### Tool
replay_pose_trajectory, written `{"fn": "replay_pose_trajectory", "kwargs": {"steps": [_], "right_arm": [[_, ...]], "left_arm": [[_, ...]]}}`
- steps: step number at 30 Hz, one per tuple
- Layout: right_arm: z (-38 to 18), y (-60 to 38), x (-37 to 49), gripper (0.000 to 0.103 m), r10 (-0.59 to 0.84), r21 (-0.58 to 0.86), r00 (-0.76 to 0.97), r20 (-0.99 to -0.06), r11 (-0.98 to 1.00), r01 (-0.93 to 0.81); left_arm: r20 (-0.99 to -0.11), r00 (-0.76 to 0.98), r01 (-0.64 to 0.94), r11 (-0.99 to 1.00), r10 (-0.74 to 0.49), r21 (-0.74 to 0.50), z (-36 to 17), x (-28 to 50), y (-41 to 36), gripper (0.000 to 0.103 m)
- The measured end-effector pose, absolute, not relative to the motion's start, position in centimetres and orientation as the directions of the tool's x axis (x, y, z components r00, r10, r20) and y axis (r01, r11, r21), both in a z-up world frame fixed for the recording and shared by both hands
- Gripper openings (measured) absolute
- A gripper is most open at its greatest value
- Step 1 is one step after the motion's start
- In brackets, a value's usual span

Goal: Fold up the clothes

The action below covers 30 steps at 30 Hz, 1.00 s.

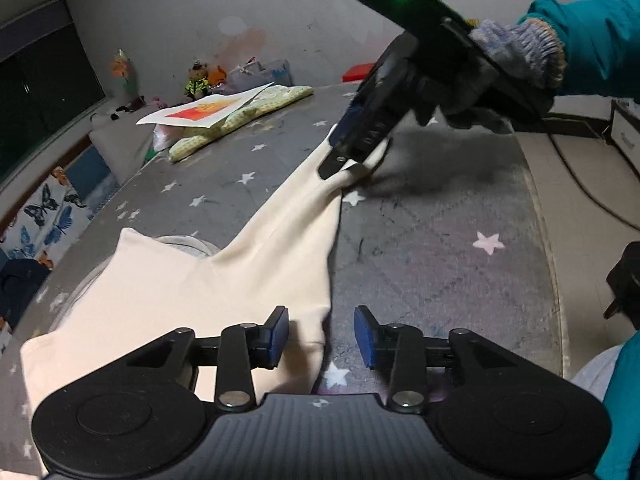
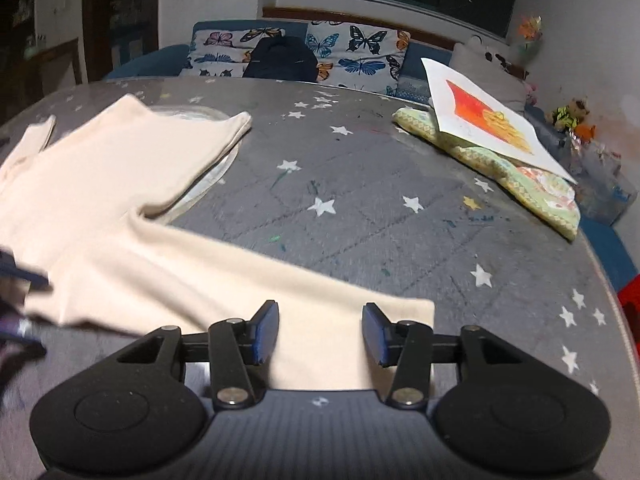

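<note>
A cream long-sleeved top [image 1: 168,292] lies on the grey star-patterned surface [image 1: 440,248]; one sleeve [image 1: 296,208] stretches away to the far end. My left gripper [image 1: 322,338] is open, its jaws spread over the top's lower right edge. My right gripper [image 1: 346,164] shows in the left wrist view at the sleeve's cuff, and the cloth bunches there. In the right wrist view the right gripper [image 2: 320,332] stands open with the cuff end of the sleeve [image 2: 332,312] lying between its fingers. The top's body [image 2: 112,160] spreads to the left.
A green patterned cloth [image 2: 504,168] with a white printed sheet [image 2: 484,120] on it lies at the surface's far side. Butterfly cushions [image 2: 352,56] and a dark bag [image 2: 280,60] sit behind. Toys [image 1: 200,80] stand by the wall. A cable [image 1: 588,184] runs at the right.
</note>
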State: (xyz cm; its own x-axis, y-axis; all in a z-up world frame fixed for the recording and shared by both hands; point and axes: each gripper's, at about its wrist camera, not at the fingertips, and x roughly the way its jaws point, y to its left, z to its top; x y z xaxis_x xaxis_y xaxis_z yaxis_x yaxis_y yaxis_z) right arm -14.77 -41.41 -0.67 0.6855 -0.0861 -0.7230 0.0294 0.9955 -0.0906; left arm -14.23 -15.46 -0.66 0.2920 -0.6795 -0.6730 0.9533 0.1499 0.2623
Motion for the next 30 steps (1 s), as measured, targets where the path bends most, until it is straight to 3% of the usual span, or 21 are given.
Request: {"fn": "replay_pose_trajectory", "kwargs": {"steps": [1, 3, 5, 13, 19, 21, 24, 30], "right_arm": [[-0.7, -41.7, -14.5, 0.052, -0.084, -0.083, 0.684, -0.725, 0.996, 0.035], [-0.9, -42.5, -13.7, 0.057, -0.081, -0.067, 0.681, -0.728, 0.997, 0.047], [-1.1, -43.5, -12.9, 0.058, -0.079, -0.048, 0.678, -0.731, 0.997, 0.064], [-1.5, -45.8, -10.5, 0.058, -0.119, -0.014, 0.691, -0.713, 0.988, 0.156], [0.0, -44.0, -11.5, 0.059, -0.157, -0.071, 0.695, -0.701, 0.986, 0.151], [0.7, -42.3, -12.1, 0.059, -0.097, -0.050, 0.713, -0.695, 0.995, 0.086], [1.6, -38.2, -13.4, 0.059, 0.037, -0.038, 0.717, -0.696, 0.995, -0.089], [1.9, -28.4, -16.9, 0.059, 0.298, -0.074, 0.621, -0.725, 0.862, -0.501]], "left_arm": [[-0.679, 0.282, 0.956, 0.142, -0.678, 0.256, -0.8, -14.2, -15.5, 0.029], [-0.689, 0.256, 0.964, 0.124, -0.678, 0.236, -0.9, -14.2, -15.6, 0.011], [-0.697, 0.207, 0.976, 0.099, -0.686, 0.192, -0.9, -14.2, -15.5, 0.003], [-0.682, 0.080, 0.996, 0.033, -0.727, 0.082, -0.6, -15.5, -14.6, 0.003], [-0.601, 0.207, 0.975, 0.215, -0.772, 0.060, 2.4, -14.3, -10.0, 0.011], [-0.579, 0.308, 0.946, 0.306, -0.755, 0.104, 3.2, -13.8, -7.3, 0.025], [-0.611, 0.383, 0.917, 0.365, -0.693, 0.161, 2.9, -13.7, -4.2, 0.041], [-0.668, 0.450, 0.885, 0.398, -0.592, 0.244, 1.5, -14.3, -0.3, 0.045]]}}
